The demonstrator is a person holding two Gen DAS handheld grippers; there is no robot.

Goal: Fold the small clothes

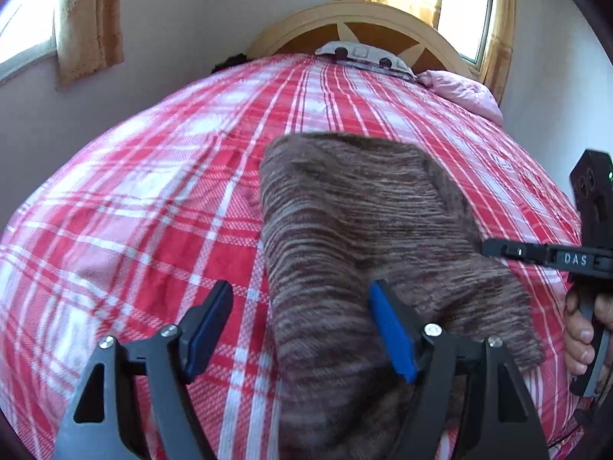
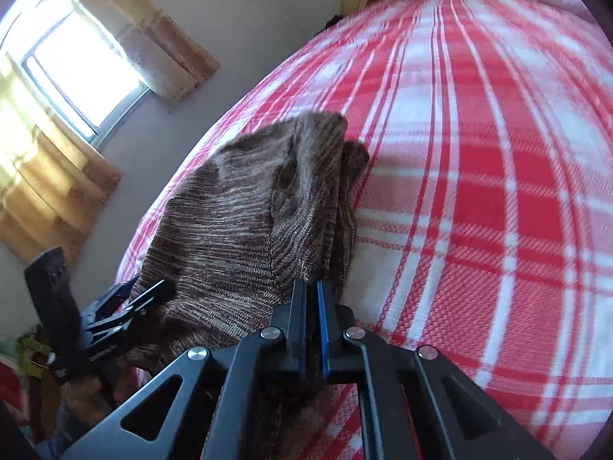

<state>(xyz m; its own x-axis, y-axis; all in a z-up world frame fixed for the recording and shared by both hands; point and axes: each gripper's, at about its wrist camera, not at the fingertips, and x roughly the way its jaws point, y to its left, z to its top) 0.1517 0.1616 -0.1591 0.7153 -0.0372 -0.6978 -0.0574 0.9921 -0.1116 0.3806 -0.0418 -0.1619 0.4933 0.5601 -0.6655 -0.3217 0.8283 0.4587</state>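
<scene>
A brown striped knit garment point(image 1: 356, 222) lies on the red and white checked bedspread point(image 1: 153, 199), partly folded, with its near end hanging toward me. My left gripper point(image 1: 300, 287) is open; the garment's left edge runs between its blue pads, which do not press on it. My right gripper point(image 2: 311, 285) is shut on the right edge of the knit garment point(image 2: 245, 222), with cloth pinched between its pads. In the left wrist view the right gripper point(image 1: 494, 248) comes in from the right, a hand point(image 1: 578, 329) on its handle. The left gripper point(image 2: 149, 299) shows at the garment's left side.
At the far end of the bed are a wooden headboard point(image 1: 367, 27), a patterned pillow point(image 1: 364, 53) and a pink quilt point(image 1: 463, 92). Curtained windows point(image 2: 80, 65) sit in the wall to the left. Bare bedspread point(image 2: 479, 191) stretches to the right of the garment.
</scene>
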